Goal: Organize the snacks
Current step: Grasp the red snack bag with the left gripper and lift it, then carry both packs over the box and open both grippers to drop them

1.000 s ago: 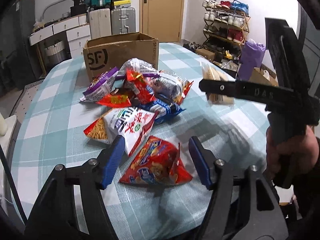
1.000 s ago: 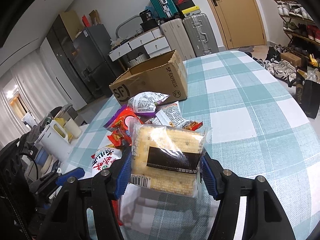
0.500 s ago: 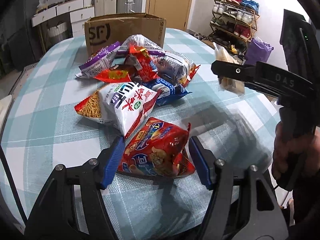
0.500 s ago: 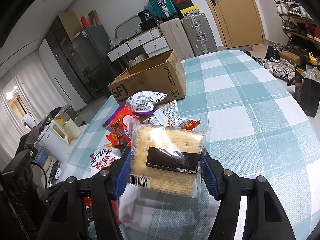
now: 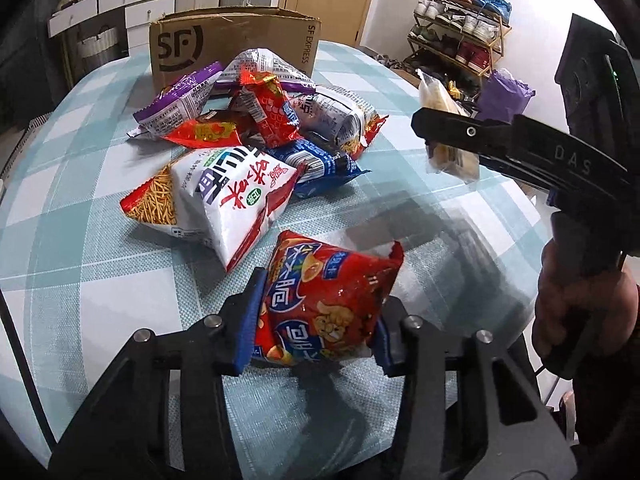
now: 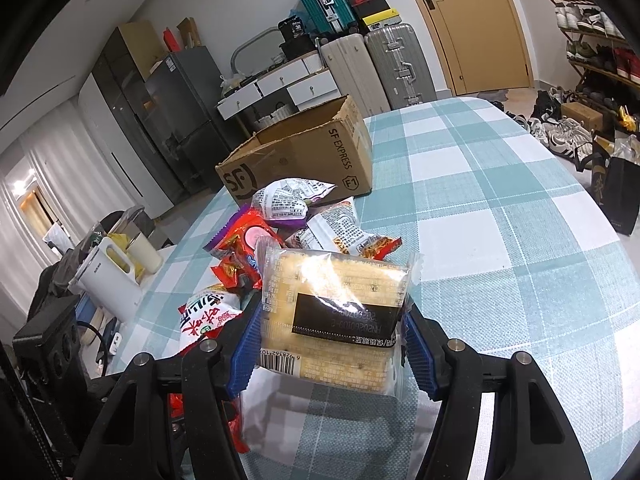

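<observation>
Both 2 wrist fisheyes look steeply down, close over the table (image 5: pixel 100 280). Both share the snack pile (image 5: pixel 256 128) and cardboard box (image 6: pixel 304 160).

The left gripper (image 5: pixel 314 320), angled down toward twelve o'clock, is closing its blue-padded jaws on a red crinkly snack bag (image 5: pixel 324 304), while the right gripper (image 6: pixel 328 340), gripped by a hand (image 5: pixel 576 316) at three o'clock, clamps a clear-wrapped pack of pale crackers (image 6: pixel 334 320).

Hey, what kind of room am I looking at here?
Probably a lived-in home, a dining area near the entry: a table with a checked cloth, a loaded shoe rack by a wooden door, and suitcases stacked against the wall.
</observation>
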Demonstrator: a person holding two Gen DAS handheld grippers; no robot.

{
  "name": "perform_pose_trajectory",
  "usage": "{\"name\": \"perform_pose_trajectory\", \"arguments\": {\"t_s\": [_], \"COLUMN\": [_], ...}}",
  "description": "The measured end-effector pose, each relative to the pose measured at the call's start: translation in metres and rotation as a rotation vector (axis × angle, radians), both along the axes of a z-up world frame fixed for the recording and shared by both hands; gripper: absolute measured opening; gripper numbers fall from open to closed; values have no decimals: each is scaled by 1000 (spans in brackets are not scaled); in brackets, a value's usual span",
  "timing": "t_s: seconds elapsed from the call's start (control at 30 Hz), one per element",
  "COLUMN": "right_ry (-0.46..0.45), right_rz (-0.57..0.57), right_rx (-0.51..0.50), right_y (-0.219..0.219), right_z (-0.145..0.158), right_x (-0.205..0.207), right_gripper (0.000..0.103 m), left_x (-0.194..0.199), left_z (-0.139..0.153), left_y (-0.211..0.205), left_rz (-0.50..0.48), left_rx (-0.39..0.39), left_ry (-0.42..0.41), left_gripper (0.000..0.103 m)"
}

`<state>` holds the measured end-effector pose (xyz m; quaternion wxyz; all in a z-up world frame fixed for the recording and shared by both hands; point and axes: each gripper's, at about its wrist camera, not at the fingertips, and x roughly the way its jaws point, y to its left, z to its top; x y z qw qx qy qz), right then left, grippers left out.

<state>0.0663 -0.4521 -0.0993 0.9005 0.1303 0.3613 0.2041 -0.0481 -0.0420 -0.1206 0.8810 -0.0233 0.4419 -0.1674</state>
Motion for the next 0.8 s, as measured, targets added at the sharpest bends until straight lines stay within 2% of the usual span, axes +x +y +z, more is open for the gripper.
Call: {"name": "perform_pose_trajectory", "arguments": {"t_s": [0.27,0.47,0.8], "right_ry": [-11,-26,-91], "right_rz": [6,29,136], "right_rx": [-6,-8,-14], "right_y": [3,9,31], "right_z": [6,16,56], "right_x": [-2,-1,15], "right_gripper": [65,65,65], "left_x": [-4,5,52], "left_z": [24,61,119], "left_y": [3,14,41], "left_rz": [-10,9,58], "left_rx": [-26,-62,-92], "left_ry": [-57,-123,-200], "left_gripper": [43,43,43]}}
